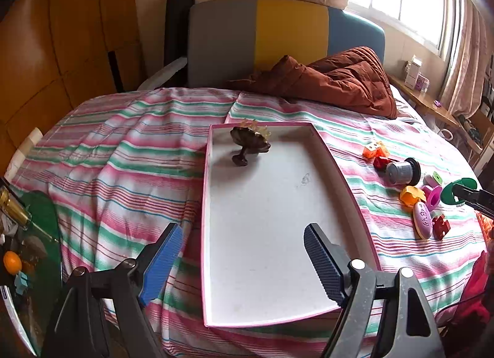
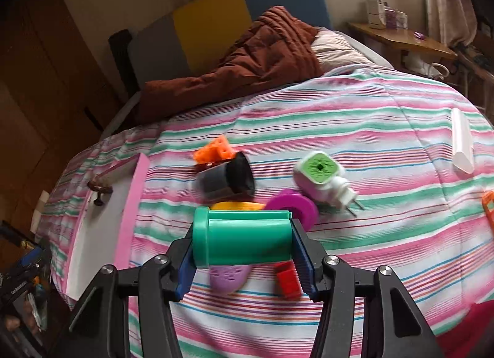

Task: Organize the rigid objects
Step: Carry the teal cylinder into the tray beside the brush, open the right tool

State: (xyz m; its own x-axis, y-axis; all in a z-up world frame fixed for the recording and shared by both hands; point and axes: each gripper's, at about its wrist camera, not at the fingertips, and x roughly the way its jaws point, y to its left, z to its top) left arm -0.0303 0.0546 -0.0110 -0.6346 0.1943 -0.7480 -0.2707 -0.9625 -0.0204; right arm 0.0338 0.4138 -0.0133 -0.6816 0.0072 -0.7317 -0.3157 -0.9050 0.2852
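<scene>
The right gripper [image 2: 242,245] clamps a teal cup [image 2: 244,236] between its pads, lying sideways, its wider rimmed end to the left in the right wrist view. The cup is smooth plastic, a short cylinder with a flared lip; in the left wrist view it [image 1: 457,191] shows as a green ring at the end of the black fingers. It hangs above the striped bedspread [image 2: 370,117], to the right of the tray [image 1: 262,234], over a cluster of small toys.

The tray is a shallow white box with a pink rim. At its far end stands a dark mushroom-shaped piece [image 1: 248,145], tilted on its stem, with something amber and translucent just behind it at the rim.

Right of the tray lie an orange block [image 2: 214,149], a grey and black cylinder [image 2: 225,180] on its side, a white plug with a green face [image 2: 321,177], a magenta ring [image 2: 295,206], a lilac oval [image 2: 228,276] and a red block [image 2: 287,279].

The left gripper [image 1: 244,253] hovers over the tray's near left part, jaws wide apart and empty.
</scene>
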